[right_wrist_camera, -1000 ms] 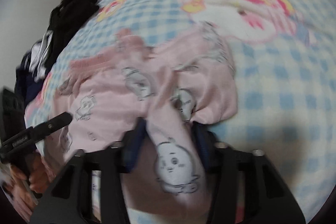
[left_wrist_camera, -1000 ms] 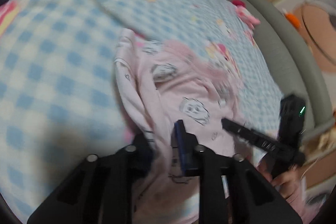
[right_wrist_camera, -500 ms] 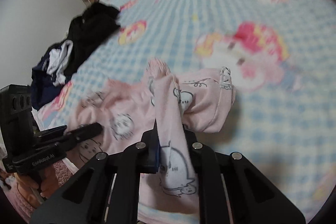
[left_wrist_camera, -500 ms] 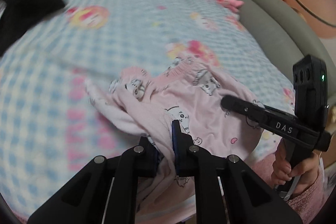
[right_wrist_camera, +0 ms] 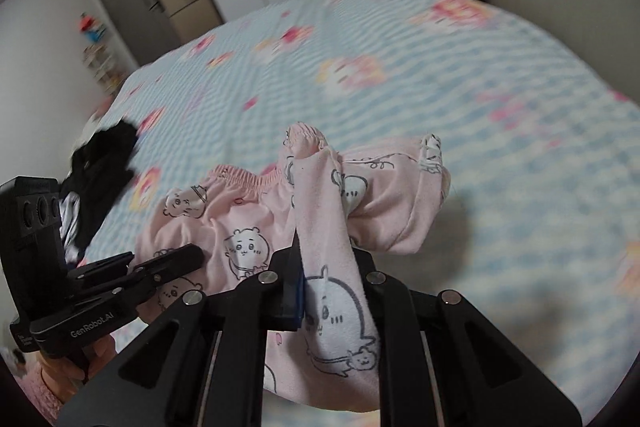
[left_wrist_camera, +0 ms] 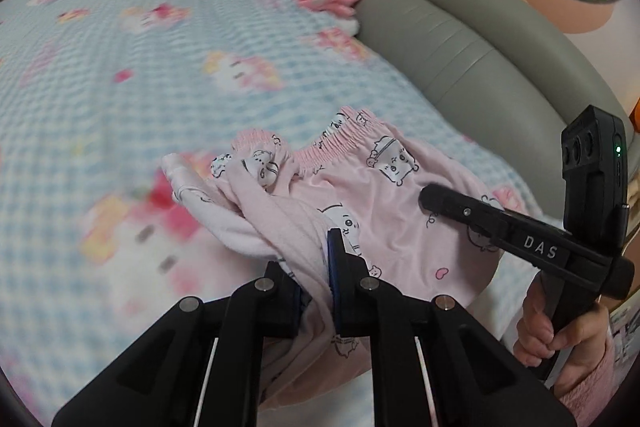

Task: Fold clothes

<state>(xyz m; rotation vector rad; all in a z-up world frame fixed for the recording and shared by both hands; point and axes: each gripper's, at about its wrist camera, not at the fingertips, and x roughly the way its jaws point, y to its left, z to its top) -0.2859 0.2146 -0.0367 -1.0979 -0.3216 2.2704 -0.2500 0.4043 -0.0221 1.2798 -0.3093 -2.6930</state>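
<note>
Bedside, "DAS" marks the right hand-held gripper [left_wrist_camera: 432,197], "GenRobot.AI" the left [right_wrist_camera: 192,253].

Soft matt pink cloth pyjama trousers [left_wrist_camera: 384,195]; matt black plastic tongs [left_wrist_camera: 316,267].

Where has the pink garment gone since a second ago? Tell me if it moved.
Yes. The pink garment, clamped in both grippers, has been lifted off the checked bedspread: earlier it filled the view against the checks; now more bed and the headboard show beyond it.
</note>
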